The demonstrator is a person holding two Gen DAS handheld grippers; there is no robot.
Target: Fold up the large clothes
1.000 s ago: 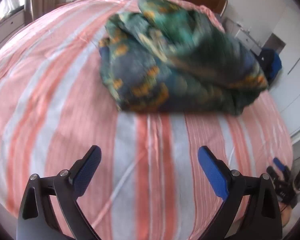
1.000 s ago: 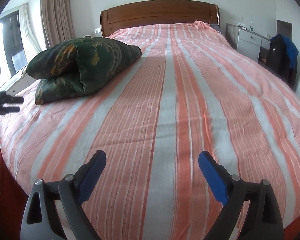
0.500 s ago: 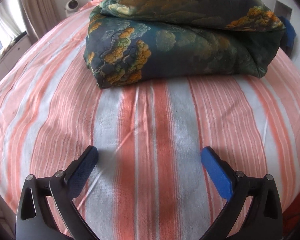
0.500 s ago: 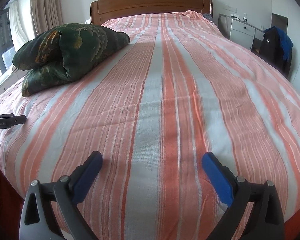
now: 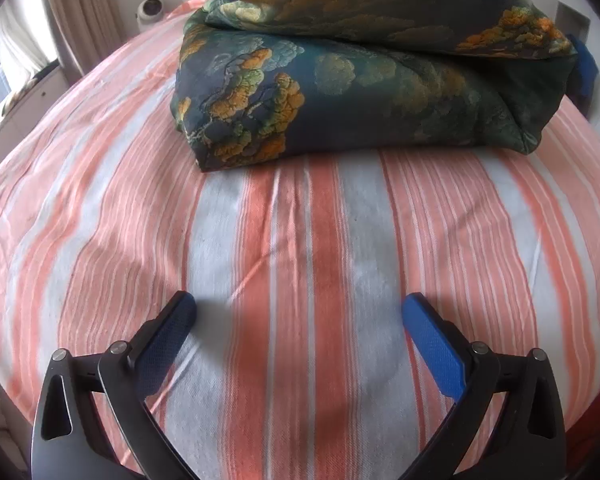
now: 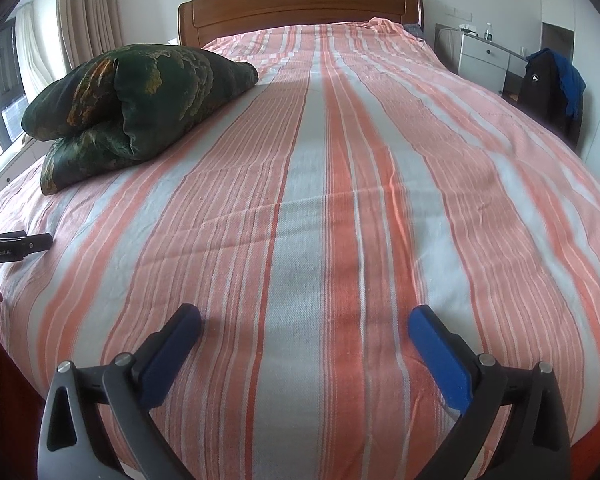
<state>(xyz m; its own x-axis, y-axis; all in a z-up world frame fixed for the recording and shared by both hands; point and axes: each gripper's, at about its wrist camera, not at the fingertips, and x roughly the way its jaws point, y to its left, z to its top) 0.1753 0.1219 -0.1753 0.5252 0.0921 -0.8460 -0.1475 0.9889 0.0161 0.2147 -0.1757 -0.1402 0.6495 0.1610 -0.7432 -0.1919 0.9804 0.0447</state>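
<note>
Left wrist view: your left gripper (image 5: 299, 312) is wide open, dark green flowery folded cloth (image 5: 364, 76) lying ahead. Your right gripper (image 6: 305, 322) is open too, over the orange-striped bed sheet (image 6: 340, 184).

Not much to read in here tbh. The only lettering I can make out is small white print on the side of the black left tool (image 6: 16, 245) poking in at the edge of the right wrist view, looks like "GenRobot.AI". There's also a tiny pale logo on the black jacket hanging at the far right (image 6: 540, 80), too small to read.
</note>
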